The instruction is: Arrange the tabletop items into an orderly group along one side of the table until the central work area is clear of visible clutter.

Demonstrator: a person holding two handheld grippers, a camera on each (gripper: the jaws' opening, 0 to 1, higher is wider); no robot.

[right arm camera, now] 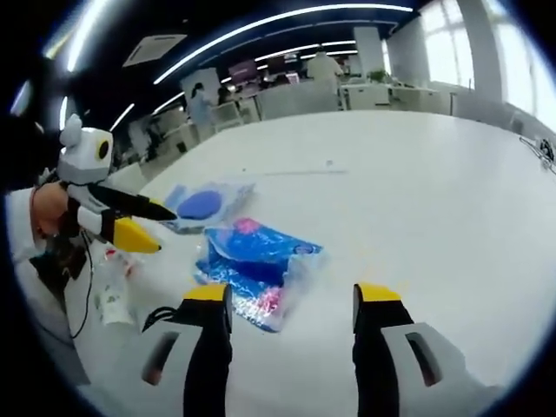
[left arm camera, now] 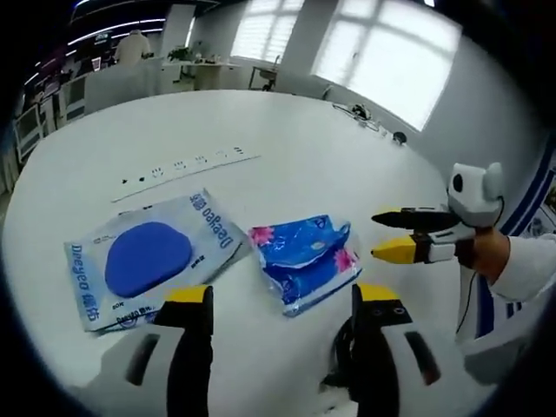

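On the white counter (left arm camera: 287, 148), the left hand-held gripper (left arm camera: 282, 300) hovers with jaws apart and empty; a blue tissue pack (left arm camera: 304, 261) lies just ahead between them, a wipes pack (left arm camera: 152, 256) ahead to its left. The right hand-held gripper (right arm camera: 291, 300), also spread and empty, faces the tissue pack (right arm camera: 256, 265), the wipes pack (right arm camera: 204, 206) beyond.

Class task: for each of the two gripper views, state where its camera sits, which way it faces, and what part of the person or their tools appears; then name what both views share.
Left gripper view: rides on the left gripper, looking across the white table toward windows; the right gripper and a sleeve enter from the right.
Right gripper view: rides on the right gripper, facing the office interior; the left gripper and a hand enter from the left.
Shared: the wipes pack and blue tissue pack.
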